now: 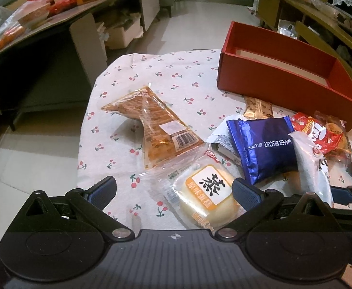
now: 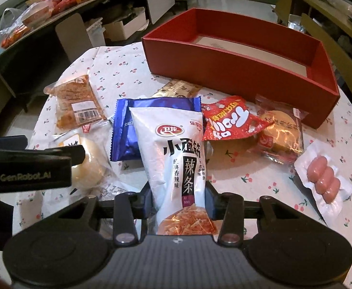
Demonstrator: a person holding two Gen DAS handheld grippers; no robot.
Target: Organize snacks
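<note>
My right gripper (image 2: 179, 201) is shut on a white spicy-strip packet (image 2: 173, 154), holding it upright over the snack pile; the packet also shows in the left wrist view (image 1: 313, 168). My left gripper (image 1: 173, 190) is open, its fingers on either side of a steamed cake in a clear wrapper (image 1: 207, 192), also in the right wrist view (image 2: 89, 159). An empty red box (image 2: 245, 72) stands at the back of the table, also in the left wrist view (image 1: 284, 84). A blue wafer biscuit pack (image 1: 262, 144) and a brown pastry pack (image 1: 152, 122) lie nearby.
A red snack bag (image 2: 226, 120), a wrapped round cake (image 2: 279, 137), a sausage pack (image 2: 322, 180) and a gold packet (image 2: 176, 89) lie on the cherry-print tablecloth (image 2: 118, 72). A cluttered dark table (image 1: 43, 24) stands to the left, shelves (image 1: 320, 7) to the right.
</note>
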